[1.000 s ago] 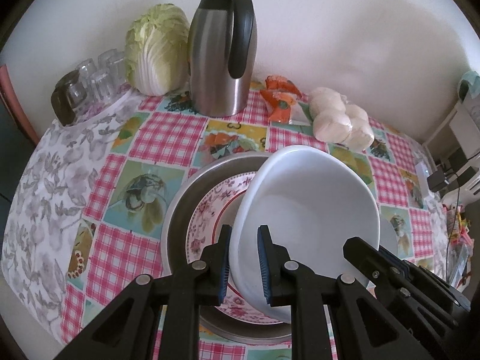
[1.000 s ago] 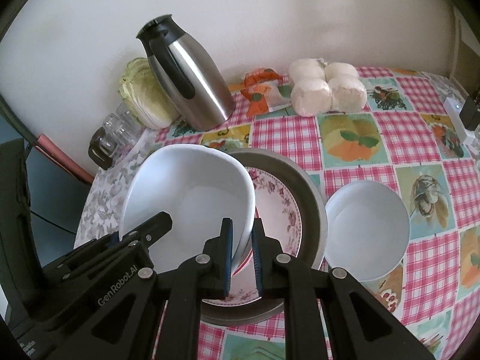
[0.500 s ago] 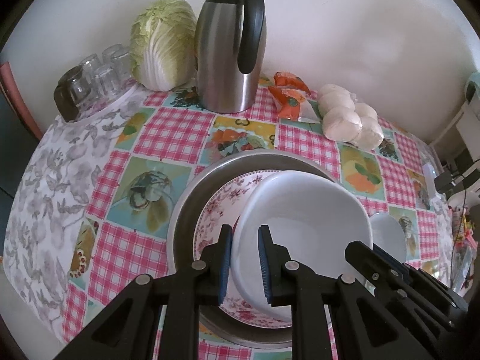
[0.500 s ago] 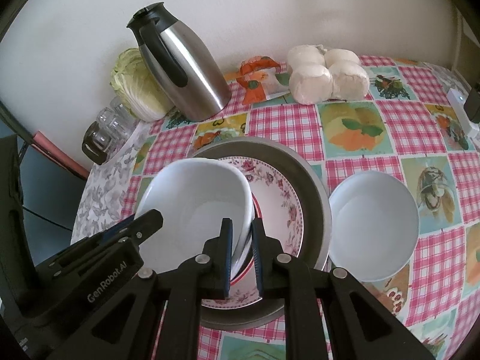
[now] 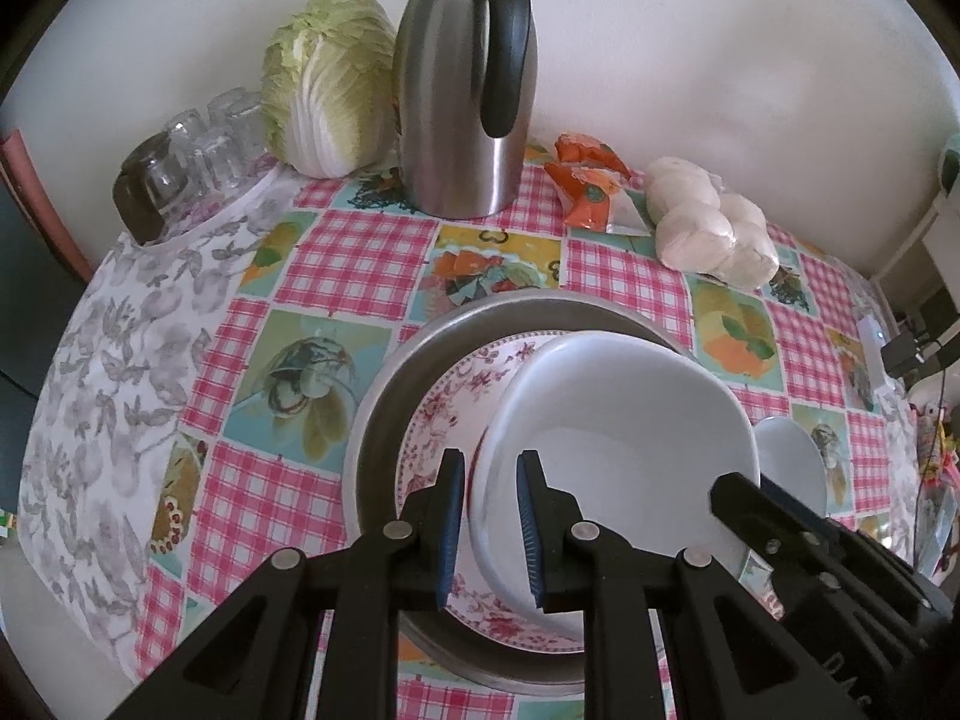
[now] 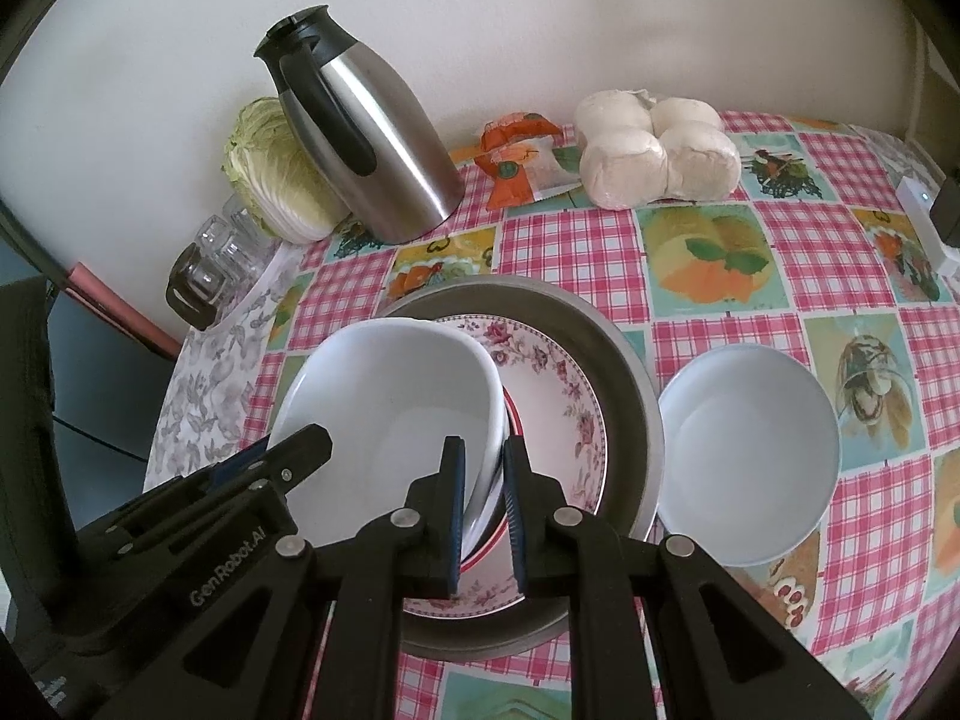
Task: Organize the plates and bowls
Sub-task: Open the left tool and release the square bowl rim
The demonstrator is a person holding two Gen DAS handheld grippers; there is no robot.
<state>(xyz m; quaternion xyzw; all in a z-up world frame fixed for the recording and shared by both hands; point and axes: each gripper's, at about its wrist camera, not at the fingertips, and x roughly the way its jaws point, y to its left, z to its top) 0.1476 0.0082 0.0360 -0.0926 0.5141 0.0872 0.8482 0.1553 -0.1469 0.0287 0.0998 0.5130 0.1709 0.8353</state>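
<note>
Both grippers on the big white ceramic bowl: left gripper has its blue-padded jaws narrowly parted around the bowl's left rim, right gripper is nearly closed on the opposite rim, which sits in the gap; pad contact unclear in both views. Bowl sits tilted on the pink floral plate, which lies inside the round grey metal tray on the pink checked tablecloth. Smaller white bowl stands just right of the tray.
</note>
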